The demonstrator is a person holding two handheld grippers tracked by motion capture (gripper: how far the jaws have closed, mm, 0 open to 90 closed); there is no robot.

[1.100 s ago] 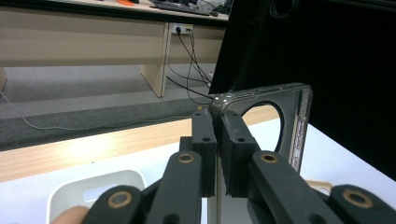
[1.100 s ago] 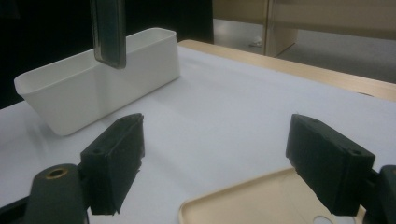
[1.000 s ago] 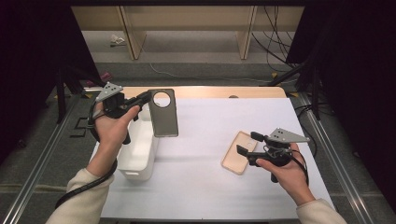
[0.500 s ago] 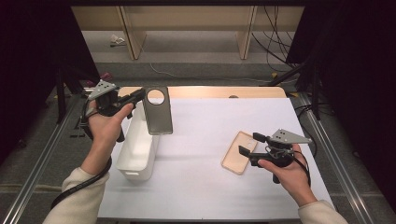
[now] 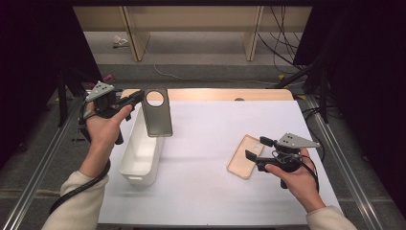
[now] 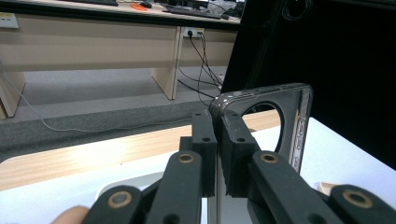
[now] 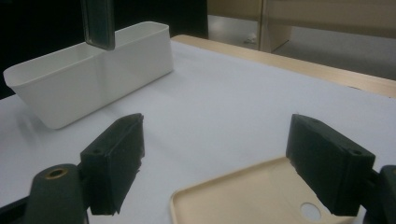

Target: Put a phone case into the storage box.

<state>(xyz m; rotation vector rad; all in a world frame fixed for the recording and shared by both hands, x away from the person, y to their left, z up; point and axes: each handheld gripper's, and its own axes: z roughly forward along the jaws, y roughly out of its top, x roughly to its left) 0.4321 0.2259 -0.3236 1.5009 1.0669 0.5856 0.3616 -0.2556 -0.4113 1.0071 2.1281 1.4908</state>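
My left gripper is shut on the top edge of a dark grey phone case with a round camera hole. It holds the case in the air over the far end of a white bin. In the left gripper view the jaws pinch the grey case by its rim. A beige phone case lies flat on the white table at the right. My right gripper stands open at its near edge. Its pads flank the beige case without touching it; the bin and grey case show beyond.
The white mat covers the table, with a wooden strip along the far edge. Metal rails run down both sides. Desk legs and cables stand on the floor beyond.
My left gripper has shifted a little to the left with the grey case, which now hangs over the bin. The right gripper has kept still.
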